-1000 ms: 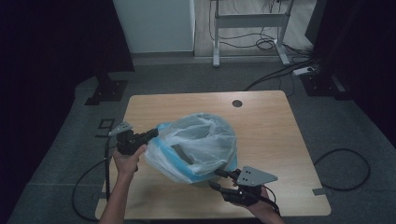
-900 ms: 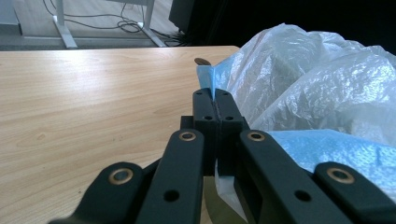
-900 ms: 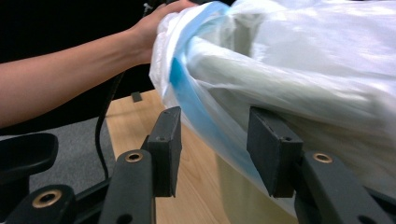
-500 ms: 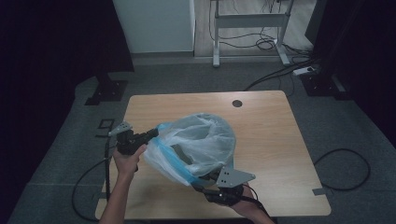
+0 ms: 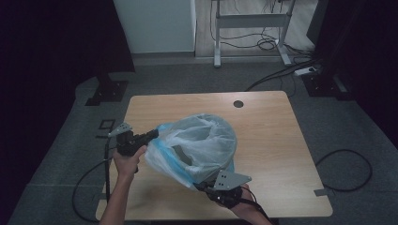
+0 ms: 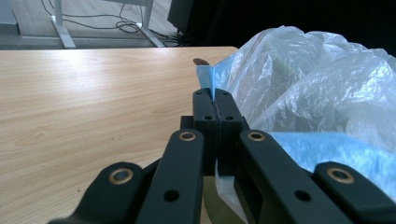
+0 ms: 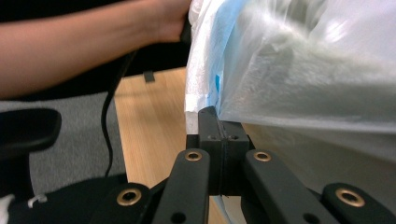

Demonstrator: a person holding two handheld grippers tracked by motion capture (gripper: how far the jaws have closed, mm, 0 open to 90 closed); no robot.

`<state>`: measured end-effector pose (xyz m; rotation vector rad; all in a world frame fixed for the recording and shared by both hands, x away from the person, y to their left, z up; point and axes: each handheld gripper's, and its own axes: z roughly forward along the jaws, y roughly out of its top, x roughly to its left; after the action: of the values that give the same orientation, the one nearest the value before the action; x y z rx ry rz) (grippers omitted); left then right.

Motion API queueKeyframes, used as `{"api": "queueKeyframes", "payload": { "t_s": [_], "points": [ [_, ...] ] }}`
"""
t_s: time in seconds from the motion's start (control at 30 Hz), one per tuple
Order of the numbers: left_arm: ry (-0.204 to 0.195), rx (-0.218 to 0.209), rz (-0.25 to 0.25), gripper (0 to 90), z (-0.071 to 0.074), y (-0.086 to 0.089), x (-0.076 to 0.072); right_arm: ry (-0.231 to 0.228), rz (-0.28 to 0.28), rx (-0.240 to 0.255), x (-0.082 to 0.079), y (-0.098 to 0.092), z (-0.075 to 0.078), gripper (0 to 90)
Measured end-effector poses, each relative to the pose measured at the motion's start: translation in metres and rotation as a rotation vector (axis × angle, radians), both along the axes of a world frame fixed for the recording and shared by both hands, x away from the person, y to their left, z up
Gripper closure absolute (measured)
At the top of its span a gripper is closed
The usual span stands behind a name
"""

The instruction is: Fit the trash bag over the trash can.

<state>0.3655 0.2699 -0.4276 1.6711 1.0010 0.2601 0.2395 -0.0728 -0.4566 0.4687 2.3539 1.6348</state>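
A translucent white plastic bag (image 5: 197, 140) with a blue rim lies puffed up on the wooden table (image 5: 272, 136). A dark shape (image 5: 180, 154) shows through its film. My left gripper (image 5: 155, 134) is at the bag's left end, shut on a fold of the blue rim (image 6: 208, 77), with its pads pressed together around it (image 6: 214, 93). My right gripper (image 5: 201, 185) is at the bag's near lower edge. Its jaws have just been closing and now pinch the white and blue edge (image 7: 201, 100) of the bag (image 7: 303, 70) between their tips (image 7: 215, 113).
A round cable hole (image 5: 238, 103) sits near the table's far edge. Black cables (image 5: 347, 164) trail on the grey carpet on both sides. A white desk frame (image 5: 248, 21) and dark stands are behind the table. A black chair (image 7: 28, 130) is near the person's forearm (image 7: 93, 42).
My right gripper slid left along the table's near edge to the bag's lower rim and shut on it. The left gripper and the bag's left end kept still.
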Motion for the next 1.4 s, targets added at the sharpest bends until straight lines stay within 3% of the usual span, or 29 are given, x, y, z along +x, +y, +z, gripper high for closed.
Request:
{"api": "queueKeyframes", "payload": {
  "t_s": [0.17, 0.53, 0.83, 1.13, 1.2, 1.27, 1.33, 1.4],
  "points": [
    [0.008, -0.005, 0.004, 89.2, 0.000, 0.002, -0.001, 0.027, -0.019, -0.081, 0.000, 0.004, -0.018, 89.0],
    [0.055, 0.017, -0.019, 88.8, -0.004, 0.000, 0.001, 0.102, -0.115, -0.196, 0.015, -0.006, -0.050, 89.1],
    [0.112, 0.049, -0.067, 87.4, -0.011, -0.008, 0.003, 0.151, -0.155, -0.216, 0.024, -0.016, -0.065, 89.1],
    [0.141, 0.072, -0.065, 86.1, -0.019, -0.011, 0.003, 0.161, -0.168, -0.220, 0.026, -0.021, -0.071, 88.8],
    [0.123, 0.083, -0.054, 80.0, -0.018, -0.011, 0.002, 0.161, -0.173, -0.200, 0.025, -0.022, -0.069, 85.6],
    [0.095, 0.103, -0.018, 61.9, -0.015, -0.009, 0.000, 0.163, -0.158, -0.154, 0.022, -0.025, -0.065, 71.2],
    [0.075, 0.092, 0.001, 42.0, -0.012, -0.003, -0.002, 0.142, -0.170, -0.112, 0.016, -0.028, -0.059, 60.8],
    [0.060, 0.086, 0.006, 28.8, -0.010, 0.003, -0.004, 0.135, -0.179, -0.066, 0.011, -0.032, -0.053, 52.7]
  ]
}}
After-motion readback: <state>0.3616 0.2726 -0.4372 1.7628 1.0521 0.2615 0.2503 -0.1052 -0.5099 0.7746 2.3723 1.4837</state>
